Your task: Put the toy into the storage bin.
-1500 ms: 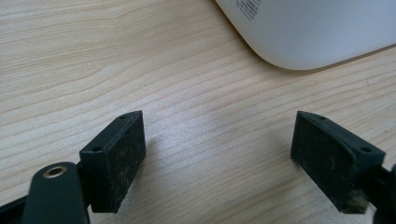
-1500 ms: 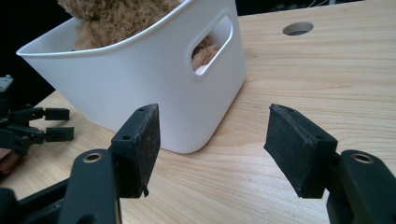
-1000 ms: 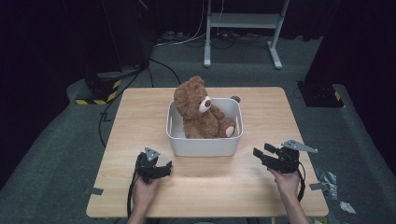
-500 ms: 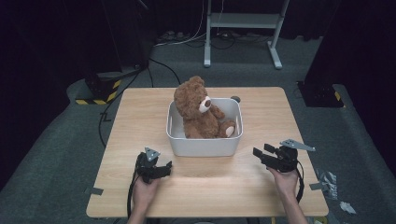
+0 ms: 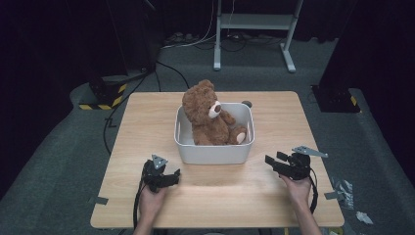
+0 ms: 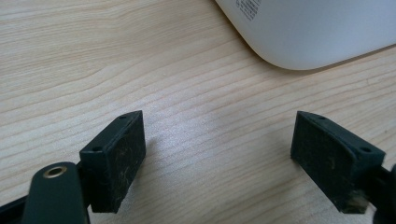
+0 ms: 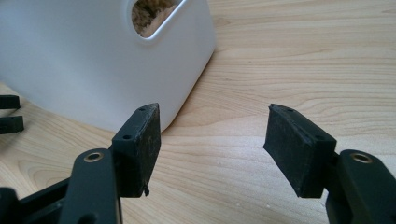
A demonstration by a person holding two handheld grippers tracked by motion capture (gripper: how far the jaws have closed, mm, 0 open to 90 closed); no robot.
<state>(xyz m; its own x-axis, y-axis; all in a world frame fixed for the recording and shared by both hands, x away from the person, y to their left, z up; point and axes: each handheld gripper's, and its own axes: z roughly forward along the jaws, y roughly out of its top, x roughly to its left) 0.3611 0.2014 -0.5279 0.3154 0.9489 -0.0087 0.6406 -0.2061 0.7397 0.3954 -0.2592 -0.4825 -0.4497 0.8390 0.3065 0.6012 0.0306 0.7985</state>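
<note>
A brown teddy bear [image 5: 208,115] sits upright in a white plastic bin [image 5: 214,152] at the middle of the wooden table [image 5: 147,122]. My left gripper [image 5: 171,175] rests low on the table, in front of the bin's left corner, open and empty. In the left gripper view the bin's rounded corner [image 6: 308,32] lies just ahead of the gripper [image 6: 219,154]. My right gripper [image 5: 272,161] is held to the right of the bin, open, pointing left at it. The right gripper view has the gripper [image 7: 212,144] facing the bin's side wall [image 7: 79,60], with brown fur [image 7: 149,14] in the handle hole.
A small dark knob [image 5: 247,104] lies on the table behind the bin. A metal stand [image 5: 254,29] and cables [image 5: 147,73] are on the grey floor beyond. Yellow-black striped tape [image 5: 100,100] marks a base at the left. Crumpled scraps [image 5: 345,188] lie on the floor at the right.
My right gripper has dropped slightly and come a little nearer the table's front edge. The left gripper, bear and bin have stayed put.
</note>
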